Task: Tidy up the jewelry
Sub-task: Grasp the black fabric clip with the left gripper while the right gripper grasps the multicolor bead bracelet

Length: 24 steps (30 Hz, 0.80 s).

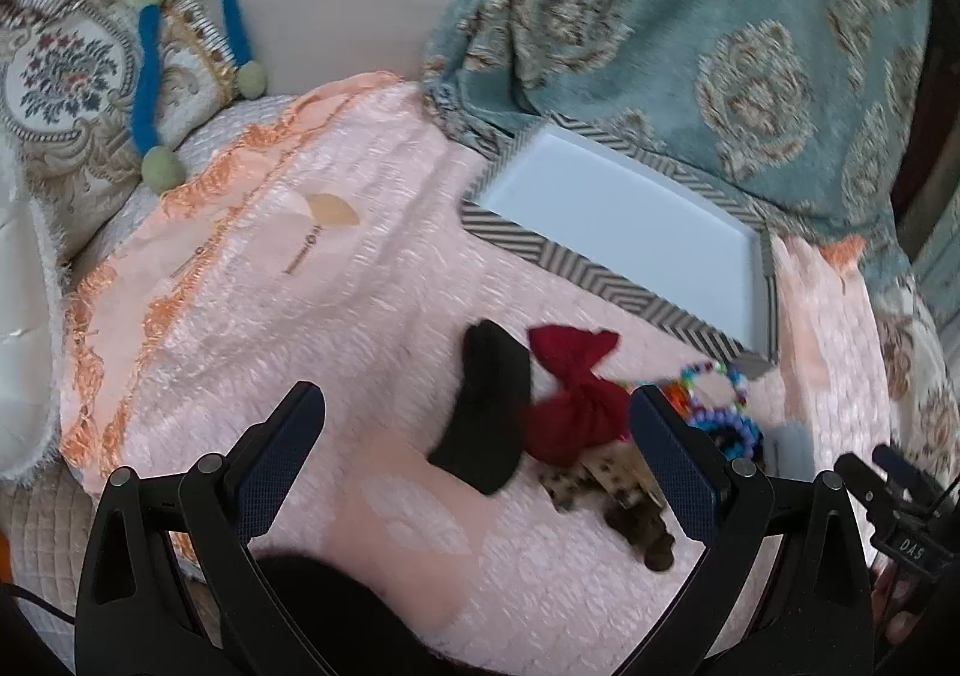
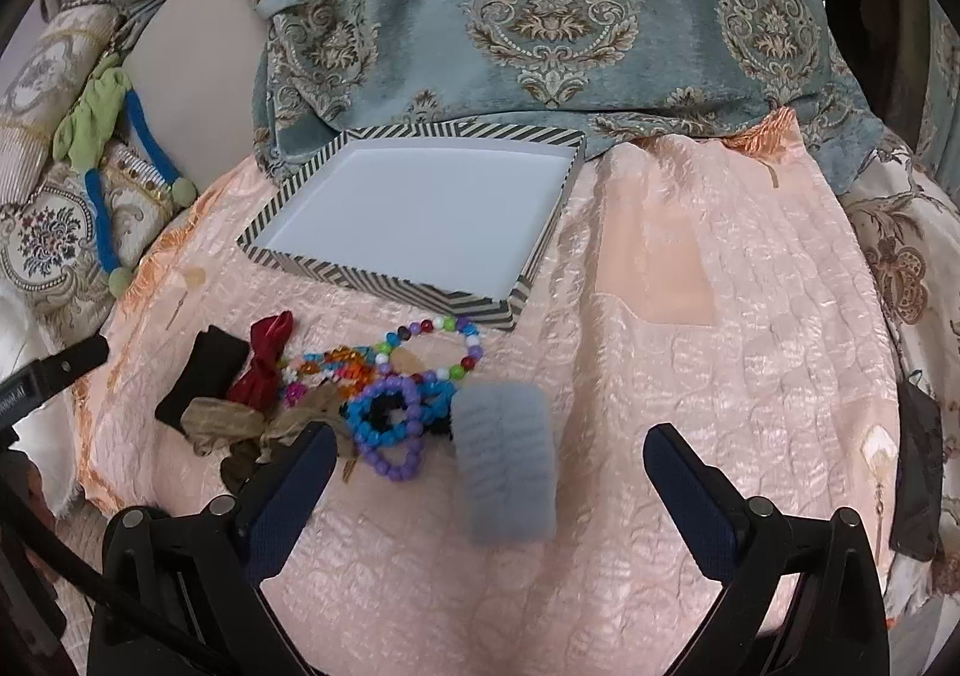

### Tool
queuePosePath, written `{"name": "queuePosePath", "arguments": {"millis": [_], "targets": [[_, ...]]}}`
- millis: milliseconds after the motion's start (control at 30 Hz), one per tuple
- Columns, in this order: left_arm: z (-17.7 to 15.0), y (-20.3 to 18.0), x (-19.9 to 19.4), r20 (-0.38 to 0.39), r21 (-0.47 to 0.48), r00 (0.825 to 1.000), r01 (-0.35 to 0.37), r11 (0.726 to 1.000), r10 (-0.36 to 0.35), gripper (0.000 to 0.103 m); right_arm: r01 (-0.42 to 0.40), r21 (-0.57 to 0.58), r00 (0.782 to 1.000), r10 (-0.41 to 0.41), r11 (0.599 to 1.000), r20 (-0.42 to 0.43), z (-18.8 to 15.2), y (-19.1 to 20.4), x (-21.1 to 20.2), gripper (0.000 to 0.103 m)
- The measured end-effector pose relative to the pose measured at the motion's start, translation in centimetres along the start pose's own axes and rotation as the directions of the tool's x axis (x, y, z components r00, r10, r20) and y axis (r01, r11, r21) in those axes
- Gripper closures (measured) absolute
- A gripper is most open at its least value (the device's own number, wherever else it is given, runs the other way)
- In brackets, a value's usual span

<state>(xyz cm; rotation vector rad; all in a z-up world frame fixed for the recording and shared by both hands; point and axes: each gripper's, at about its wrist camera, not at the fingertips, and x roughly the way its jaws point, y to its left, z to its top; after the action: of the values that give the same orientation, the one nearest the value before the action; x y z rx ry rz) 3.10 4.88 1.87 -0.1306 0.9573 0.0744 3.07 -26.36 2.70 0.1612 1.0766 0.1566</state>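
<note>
Both my left gripper (image 1: 474, 454) and right gripper (image 2: 489, 490) hang spread, holding nothing. My right finger (image 1: 672, 466) hides part of the bead bracelets (image 1: 720, 406); the grey pad (image 2: 504, 466) is blurred

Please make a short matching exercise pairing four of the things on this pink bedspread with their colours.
Things:
1. bow
2. box outer wall
3. fuzzy pad
4. small beaded bracelet nearest the right tool

Colours:
A. grey
B. purple
C. dark red
D. black and white stripes

Pairs: 1-C, 2-D, 3-A, 4-B
</note>
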Motion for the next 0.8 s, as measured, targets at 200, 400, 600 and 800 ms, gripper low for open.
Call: {"name": "queuePosePath", "arguments": {"millis": [200,400,600,800], "targets": [[-0.6,1.4,3.3,-0.097,-0.044,0.995,0.032,0.999,-0.036,0.001,-0.028,-0.073,0.999,0.025,0.997,-0.043,0.8,0.6,2.9,0.024],[-1.5,1.1,6.2,-0.15,-0.024,0.988,0.028,0.999,-0.032,0.001,-0.03,-0.092,0.997,0.022,0.995,-0.078,2.4,0.3,6.5,0.042],[-1.5,0.9,9.7,-0.194,-0.004,0.98,0.046,0.999,-0.046,0.002,-0.021,-0.125,0.989,0.002,0.992,-0.147,3.4,0.7,11.0,0.057],[-1.4,0.5,12.0,-0.23,-0.002,0.968,0.106,0.994,-0.103,0.043,-0.011,-0.139,0.99,-0.008,0.99,-0.14,3.8,0.5,13.7,0.088]]}}
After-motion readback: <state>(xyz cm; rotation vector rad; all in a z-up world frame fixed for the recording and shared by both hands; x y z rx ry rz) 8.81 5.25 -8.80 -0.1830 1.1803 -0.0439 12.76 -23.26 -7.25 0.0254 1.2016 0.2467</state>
